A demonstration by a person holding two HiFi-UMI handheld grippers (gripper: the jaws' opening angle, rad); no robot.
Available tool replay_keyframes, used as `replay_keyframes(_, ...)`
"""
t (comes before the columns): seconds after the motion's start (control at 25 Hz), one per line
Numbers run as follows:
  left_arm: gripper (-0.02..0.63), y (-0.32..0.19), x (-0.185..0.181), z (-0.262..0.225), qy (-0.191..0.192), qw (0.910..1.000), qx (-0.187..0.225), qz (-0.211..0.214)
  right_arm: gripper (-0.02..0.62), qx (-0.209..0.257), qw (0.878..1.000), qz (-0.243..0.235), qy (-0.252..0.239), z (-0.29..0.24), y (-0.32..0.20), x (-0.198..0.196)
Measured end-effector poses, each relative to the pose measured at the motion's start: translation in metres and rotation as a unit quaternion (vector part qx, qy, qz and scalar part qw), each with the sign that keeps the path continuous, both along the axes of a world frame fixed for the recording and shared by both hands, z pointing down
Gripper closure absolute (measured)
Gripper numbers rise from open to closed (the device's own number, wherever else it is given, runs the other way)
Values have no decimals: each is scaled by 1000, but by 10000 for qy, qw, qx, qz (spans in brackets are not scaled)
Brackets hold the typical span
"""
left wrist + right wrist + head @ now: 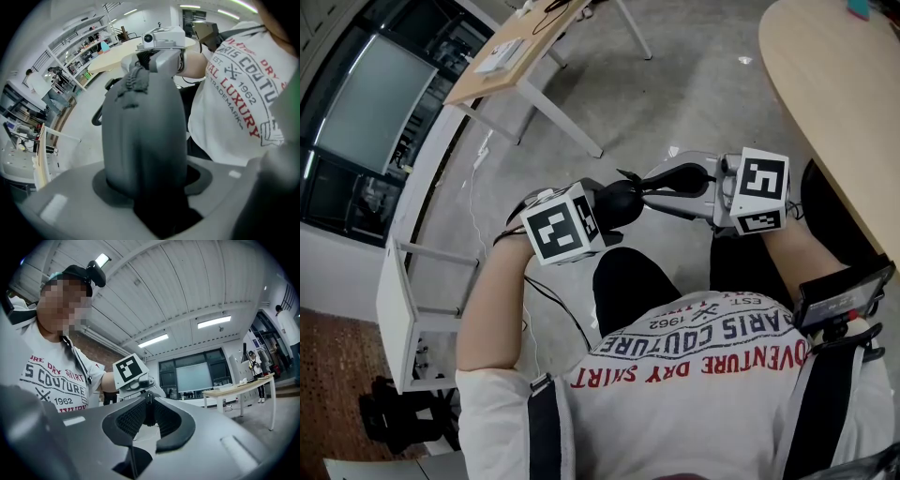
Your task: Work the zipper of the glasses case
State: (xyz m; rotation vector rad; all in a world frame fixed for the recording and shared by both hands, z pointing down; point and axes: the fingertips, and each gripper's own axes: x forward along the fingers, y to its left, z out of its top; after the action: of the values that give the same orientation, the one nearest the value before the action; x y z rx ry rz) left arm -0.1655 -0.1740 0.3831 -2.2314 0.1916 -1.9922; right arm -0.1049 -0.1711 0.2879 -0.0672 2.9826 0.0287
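Above the floor (675,84), left gripper (154,201) clamps the case (140,136); right gripper (149,414) pinches the pull (149,398) at its tips, so a tug could slip it.

A grey concrete floor (675,84) is spreading through the room. A light wooden table (516,56) on white legs is standing on it, and a rounded wooden table (834,103) is reaching in from the right. A white frame shelf (403,309) is standing beside dark windows (337,202), where a pale screen (370,103) is hanging. Long lamps (213,322) are shining on the white ribbed ceiling (187,277).
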Motion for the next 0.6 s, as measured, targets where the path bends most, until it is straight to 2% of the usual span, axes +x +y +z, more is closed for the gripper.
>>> replay_keyframes(0.24,357,0,-1,2,-31,10000,-4,-57,569,150,9998,64,71,1,1,1)
replay_keyframes(0.6,357,1,-2,3,94,10000,-24,17,574,331,9993,-19,184,-3,3,0)
